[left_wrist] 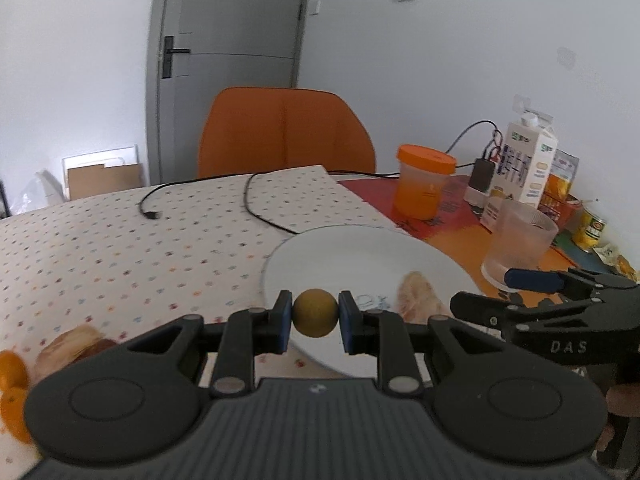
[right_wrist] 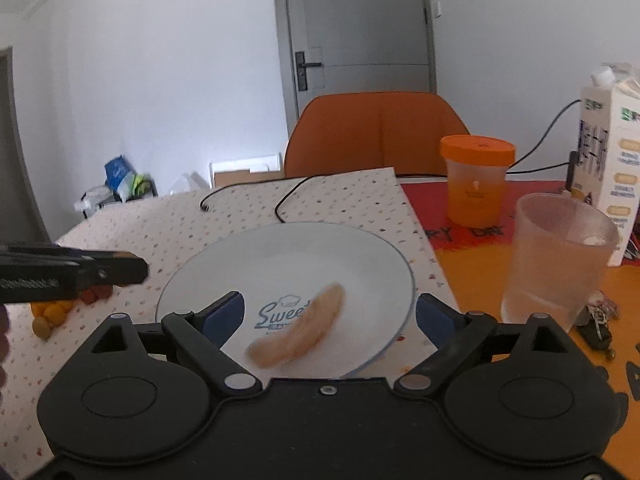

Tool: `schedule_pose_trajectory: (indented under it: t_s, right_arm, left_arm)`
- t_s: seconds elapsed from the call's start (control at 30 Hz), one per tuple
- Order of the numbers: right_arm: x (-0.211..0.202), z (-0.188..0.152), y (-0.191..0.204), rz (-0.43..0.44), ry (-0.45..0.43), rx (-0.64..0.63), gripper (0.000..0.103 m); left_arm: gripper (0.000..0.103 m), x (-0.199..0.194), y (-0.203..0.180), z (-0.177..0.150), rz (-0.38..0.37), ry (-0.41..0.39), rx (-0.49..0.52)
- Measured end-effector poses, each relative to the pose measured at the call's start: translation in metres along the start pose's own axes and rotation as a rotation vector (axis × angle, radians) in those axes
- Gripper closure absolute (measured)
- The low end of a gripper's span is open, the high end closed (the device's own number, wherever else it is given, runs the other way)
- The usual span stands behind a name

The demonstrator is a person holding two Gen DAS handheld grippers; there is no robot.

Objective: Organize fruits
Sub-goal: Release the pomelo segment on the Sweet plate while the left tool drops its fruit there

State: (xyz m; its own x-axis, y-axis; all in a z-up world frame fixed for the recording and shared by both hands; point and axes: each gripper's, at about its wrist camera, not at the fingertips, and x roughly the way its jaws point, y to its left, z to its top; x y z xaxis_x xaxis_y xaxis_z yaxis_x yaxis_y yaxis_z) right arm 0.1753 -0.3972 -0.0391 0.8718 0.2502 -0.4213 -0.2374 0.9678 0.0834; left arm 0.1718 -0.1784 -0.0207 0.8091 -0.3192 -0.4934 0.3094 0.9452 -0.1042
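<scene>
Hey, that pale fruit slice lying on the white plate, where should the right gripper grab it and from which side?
Grip the pale fruit slice across its narrow middle, coming down from above. It lies flat and slanted on the white plate, so the open right gripper probably needs rolling until its fingers straddle the short width.

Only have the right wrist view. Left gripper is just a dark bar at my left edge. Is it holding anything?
Observer: Yes. The left gripper is shut on a small round yellow-green fruit.
Operator: Where is that relative to the plate?
Observer: In the left wrist view the fruit shows against the near part of the plate; its height above it I can't tell.
Operator: Any fruit on the cloth outside my view?
Observer: A pale segment lies on the cloth, next to orange pieces at the left edge.
</scene>
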Motion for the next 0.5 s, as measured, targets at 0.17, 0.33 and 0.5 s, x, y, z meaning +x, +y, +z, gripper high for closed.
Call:
schedule_pose_trajectory:
  t_s: [0.17,0.33,0.5]
  right_arm:
    - [-0.008,-0.004,-0.004,0.011,-0.013,0.017,0.010]
    - [-0.009,-0.008,-0.010,0.014,-0.012,0.045,0.010]
    - [-0.008,-0.012,-0.013,0.021,-0.017,0.085,0.010]
  left_arm:
    - [0.080,0.013,-0.010,0.003,-0.020,0.021,0.008]
    - [0.076,0.019,-0.013,0.002,-0.011,0.043,0.008]
    - [0.067,0.017,-0.001,0.000,0.019,0.065,-0.009]
